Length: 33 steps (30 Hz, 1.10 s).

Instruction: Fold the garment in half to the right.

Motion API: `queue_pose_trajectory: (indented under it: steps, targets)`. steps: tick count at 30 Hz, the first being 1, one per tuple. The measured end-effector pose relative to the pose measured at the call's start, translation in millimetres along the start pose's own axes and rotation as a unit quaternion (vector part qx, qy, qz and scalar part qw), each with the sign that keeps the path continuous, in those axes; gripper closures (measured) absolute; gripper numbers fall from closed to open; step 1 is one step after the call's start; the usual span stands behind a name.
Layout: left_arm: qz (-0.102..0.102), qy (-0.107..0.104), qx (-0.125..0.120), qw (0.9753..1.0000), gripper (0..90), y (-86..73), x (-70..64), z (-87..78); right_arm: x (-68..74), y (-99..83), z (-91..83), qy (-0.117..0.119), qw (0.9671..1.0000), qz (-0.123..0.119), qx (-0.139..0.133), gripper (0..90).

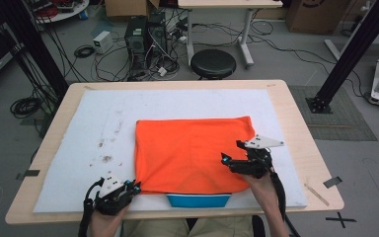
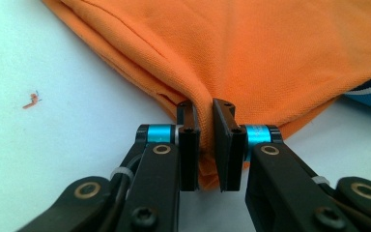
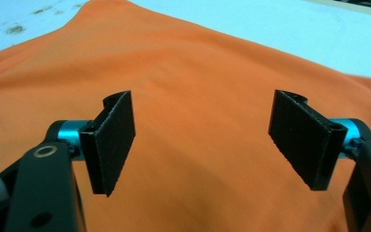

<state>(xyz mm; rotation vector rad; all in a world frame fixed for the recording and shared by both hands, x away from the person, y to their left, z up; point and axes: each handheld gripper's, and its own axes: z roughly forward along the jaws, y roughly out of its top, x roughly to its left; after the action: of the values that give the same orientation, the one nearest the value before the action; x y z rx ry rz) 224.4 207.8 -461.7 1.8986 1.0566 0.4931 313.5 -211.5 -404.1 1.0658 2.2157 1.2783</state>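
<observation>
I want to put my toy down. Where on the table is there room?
White mat left of the orange shirt is bare, though stained; also the strip behind it. Crowded near the left gripper and right gripper.

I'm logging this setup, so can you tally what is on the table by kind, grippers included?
Orange garment: 1, with a blue collar at its near edge
White mat under it: 1
Grippers: 2, the left gripper shut on the garment's corner, the right gripper open above the cloth
Total: 4
</observation>
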Motion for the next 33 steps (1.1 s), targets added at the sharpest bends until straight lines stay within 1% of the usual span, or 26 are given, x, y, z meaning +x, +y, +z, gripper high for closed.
queue_pose_trajectory:
  steps: [2,5,6,8,10,11,15,17,19,22,24,27,29,33]
  targets:
    - [-0.001,-0.004,-0.001,1.0,81.3,-0.5,1.0,0.1,4.1,6.2,9.7,0.012,0.9999,-0.007,0.003,23.7]
    - [-0.007,-0.011,-0.003,0.9999,81.1,-1.6,3.2,0.0,11.3,16.1,27.6,0.018,0.9993,-0.027,0.018,23.3]
    - [-0.01,-0.013,-0.005,0.9999,81.1,-1.9,3.8,0.1,12.8,20.2,34.2,0.021,0.999,-0.031,0.024,22.7]
    - [-0.008,-0.015,-0.005,0.9998,81.0,-2.1,4.7,0.1,17.4,29.2,47.0,0.029,0.9984,-0.037,0.032,22.5]
    - [-0.01,-0.018,-0.006,0.9998,81.0,-2.4,5.3,0.1,21.8,39.7,60.9,0.036,0.9974,-0.044,0.043,22.6]
    - [-0.015,-0.019,-0.007,0.9997,81.0,-2.7,5.7,0.3,24.4,45.3,68.1,0.038,0.997,-0.048,0.047,22.7]
    - [-0.02,-0.022,-0.013,0.9995,80.8,-4.9,6.8,0.1,33.3,67.6,98.6,0.054,0.9948,-0.062,0.061,23.0]
    - [-0.017,-0.021,-0.014,0.9995,80.8,-5.0,6.5,0.1,37.8,77.7,113.9,0.063,0.9938,-0.065,0.064,23.3]
    - [-0.015,-0.019,-0.015,0.9996,80.8,-5.3,6.0,0.2,42.2,86.6,129.1,0.066,0.9928,-0.073,0.069,23.3]
    - [-0.012,-0.018,-0.015,0.9997,80.8,-5.2,5.5,0.0,47.2,97.5,150.6,0.077,0.9915,-0.073,0.076,24.7]
    - [-0.011,-0.016,-0.016,0.9997,80.8,-5.2,5.1,0.2,48.7,102.8,162.6,0.085,0.9912,-0.07,0.074,25.3]
    - [-0.011,-0.017,-0.017,0.9997,80.8,-5.3,5.2,0.3,46.2,107.4,180.3,0.104,0.9906,-0.048,0.075,25.3]
    - [-0.011,-0.017,-0.016,0.9997,80.8,-5.2,5.3,0.1,43.8,108.3,191.5,0.106,0.9904,-0.041,0.079,25.3]
    - [-0.011,-0.017,-0.015,0.9997,80.8,-5.0,5.3,0.1,41.1,108.9,211.4,0.099,0.9897,-0.042,0.095,25.7]
